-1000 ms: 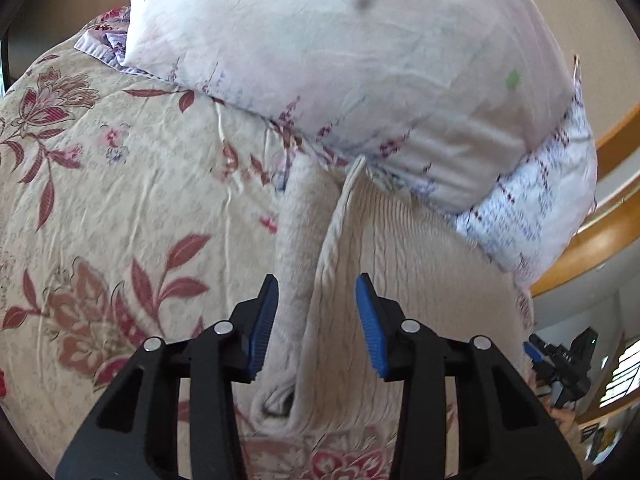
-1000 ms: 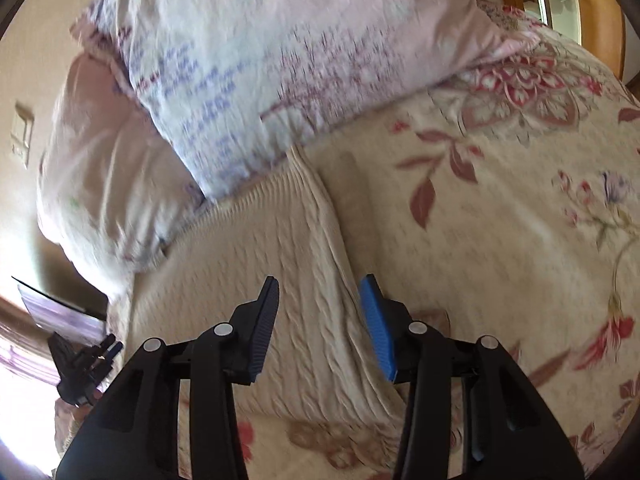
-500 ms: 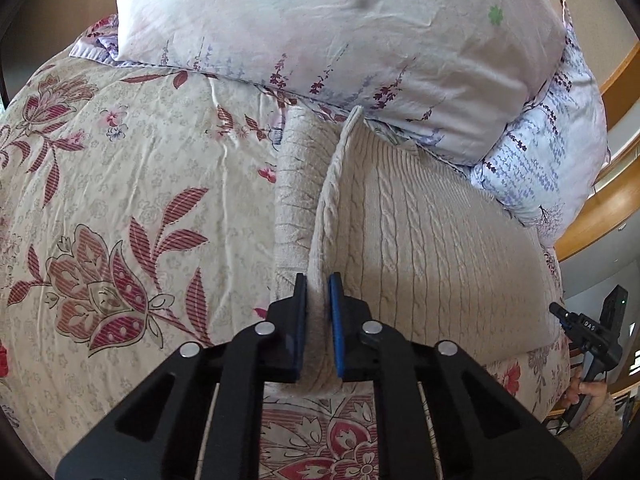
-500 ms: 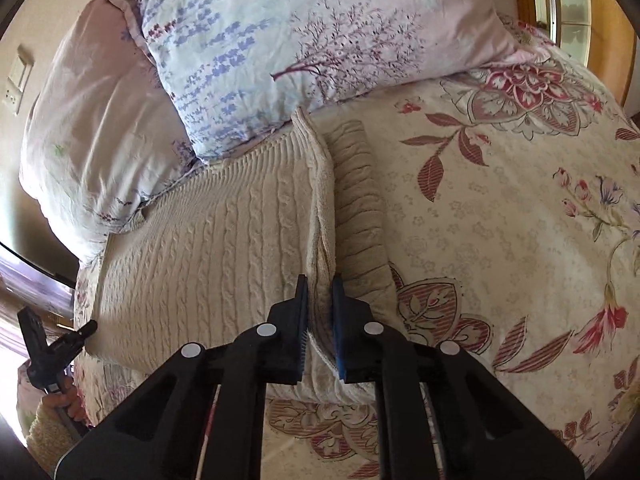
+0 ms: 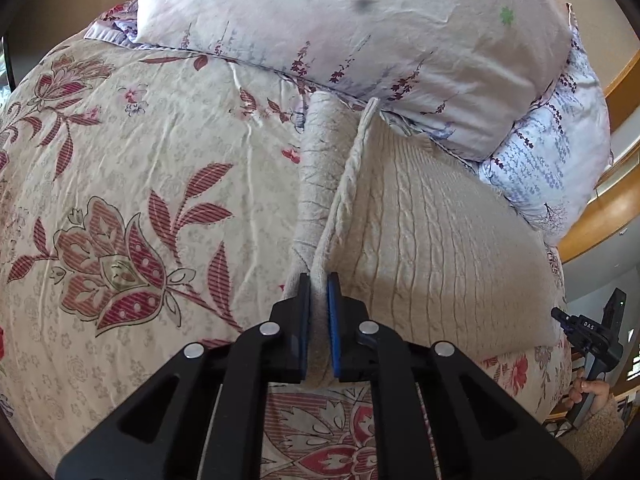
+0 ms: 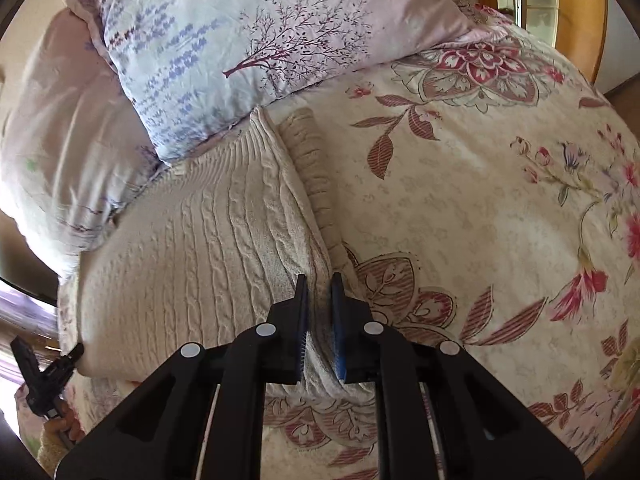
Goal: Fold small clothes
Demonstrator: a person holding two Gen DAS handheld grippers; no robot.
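Two grippers pinch opposite side edges of a cream cable-knit sweater (image 5: 432,240) lying on the floral bedspread (image 5: 120,200), its far end touching the pillows (image 5: 360,32). The left gripper (image 5: 318,288) and right gripper (image 6: 320,290) are each closed on a raised ridge of knit. To fold well, lift both edges evenly, keep the cloth taut, and carry them together so the hem lands square.
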